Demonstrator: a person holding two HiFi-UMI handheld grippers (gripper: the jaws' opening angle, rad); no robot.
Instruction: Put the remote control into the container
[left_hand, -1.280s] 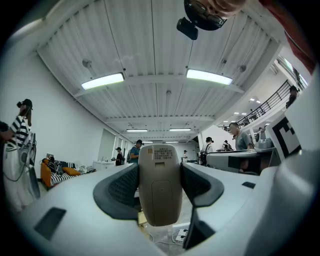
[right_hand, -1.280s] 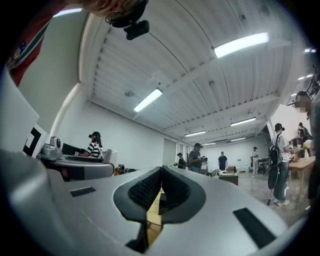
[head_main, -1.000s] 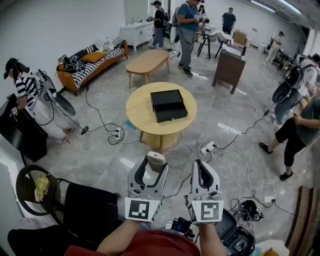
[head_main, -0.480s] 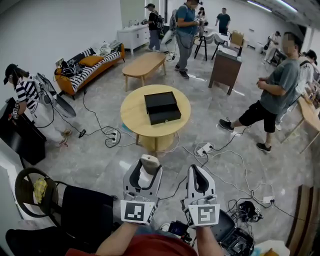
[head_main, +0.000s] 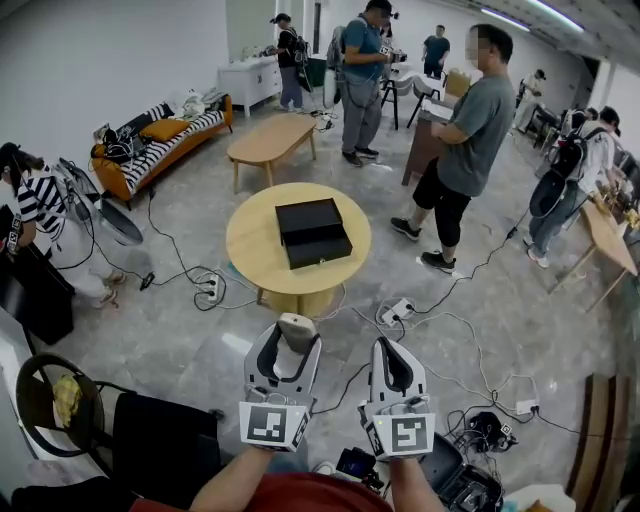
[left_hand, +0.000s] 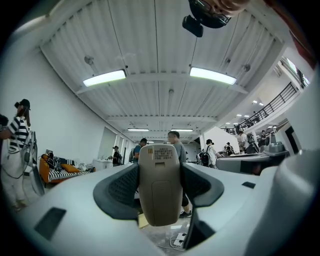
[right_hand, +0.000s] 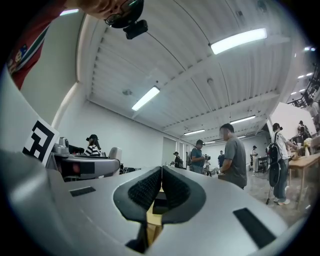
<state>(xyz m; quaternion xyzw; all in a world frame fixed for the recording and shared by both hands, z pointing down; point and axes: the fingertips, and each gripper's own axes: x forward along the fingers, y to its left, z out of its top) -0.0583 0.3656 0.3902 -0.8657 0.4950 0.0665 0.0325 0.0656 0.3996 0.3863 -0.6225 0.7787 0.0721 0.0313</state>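
My left gripper (head_main: 294, 340) is shut on a beige remote control (head_main: 296, 332), which stands upright between the jaws; in the left gripper view the remote control (left_hand: 159, 181) fills the gap of the left gripper (left_hand: 159, 187), label side facing the camera. My right gripper (head_main: 388, 362) is beside it, jaws pressed together with nothing between them, as the right gripper (right_hand: 161, 192) view confirms. The black container (head_main: 313, 231), an open box with its lid part beside it, lies on a round wooden table (head_main: 251, 240) well ahead of both grippers.
Cables and power strips (head_main: 396, 310) trail over the marble floor between me and the table. A person in a grey shirt (head_main: 466, 140) stands right of the table. A black chair (head_main: 160, 440) is at my left; bags and gear (head_main: 470, 470) lie at lower right.
The view has swung so the round table sits farther left. The person in the grey shirt has walked in closer to the table. Both grippers keep their hold and pose.
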